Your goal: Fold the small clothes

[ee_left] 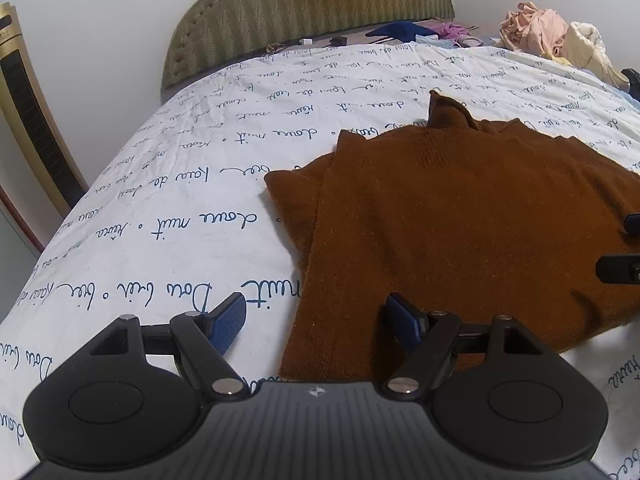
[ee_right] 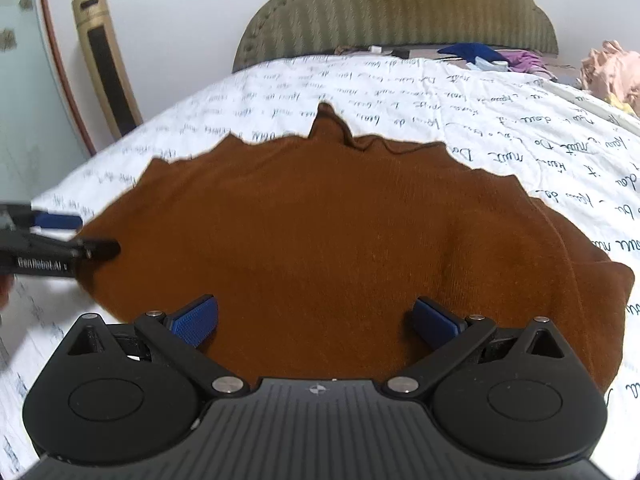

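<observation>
A brown knitted sweater point(ee_left: 460, 216) lies flat on the white bedsheet point(ee_left: 160, 200), its collar point(ee_left: 444, 108) pointing at the headboard. My left gripper point(ee_left: 316, 320) is open astride the sweater's near left edge, one pad over the sheet and the other over the knit, neither pressing it. The right wrist view looks over the same sweater point(ee_right: 340, 220). There my right gripper point(ee_right: 316, 320) stands wide open above the near hem with only flat cloth below. The left gripper point(ee_right: 80, 234) reaches in at that view's left edge, and the right gripper point(ee_left: 624, 245) shows at the left wrist view's right edge.
The script-printed sheet covers the bed up to an olive padded headboard point(ee_left: 304, 12). Loose clothes are piled at the far right corner point(ee_left: 536, 28), with dark and purple items point(ee_right: 480, 54) by the headboard. A gold tower appliance point(ee_left: 28, 120) stands left of the bed.
</observation>
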